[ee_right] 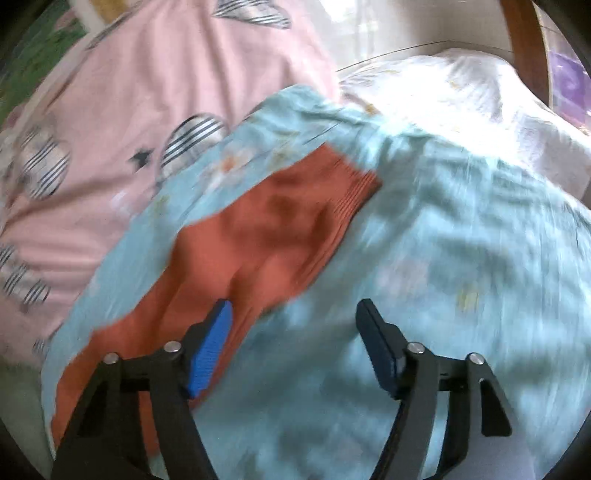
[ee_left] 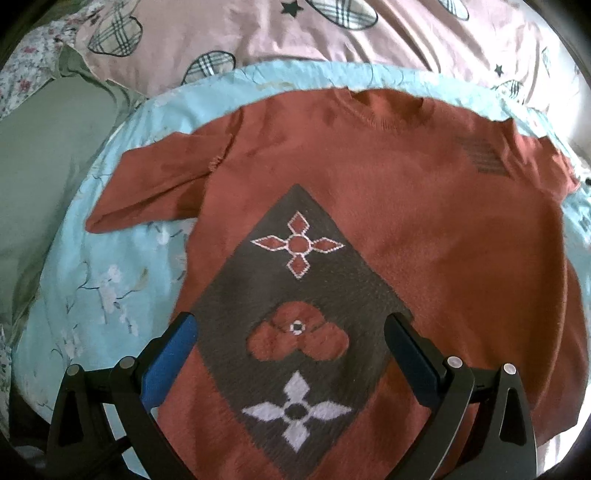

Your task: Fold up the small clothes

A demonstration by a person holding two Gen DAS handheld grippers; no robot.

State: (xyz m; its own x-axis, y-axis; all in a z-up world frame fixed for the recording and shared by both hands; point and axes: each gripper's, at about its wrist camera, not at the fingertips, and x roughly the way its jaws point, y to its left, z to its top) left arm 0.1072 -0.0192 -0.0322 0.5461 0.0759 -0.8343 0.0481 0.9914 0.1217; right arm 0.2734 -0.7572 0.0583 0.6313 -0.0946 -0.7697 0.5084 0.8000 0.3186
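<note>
A small rust-orange sweater (ee_left: 424, 206) lies flat on a light blue floral cloth (ee_left: 103, 280), neck at the far side. It has a dark grey diamond panel (ee_left: 295, 295) with flower motifs on the front. Its left sleeve (ee_left: 159, 192) is spread out to the left. My left gripper (ee_left: 291, 325) is open above the lower part of the panel, holding nothing. In the blurred right wrist view, the right sleeve (ee_right: 266, 236) with its ribbed cuff (ee_right: 351, 188) lies on the blue cloth (ee_right: 461, 277). My right gripper (ee_right: 295, 314) is open at the sleeve's near edge.
A pink bedsheet (ee_left: 258, 33) with plaid hearts and stars lies behind the blue cloth. A green fabric (ee_left: 44, 155) lies at the left. A white cloth (ee_right: 461, 96) and a wooden frame (ee_right: 528, 48) show at the far right.
</note>
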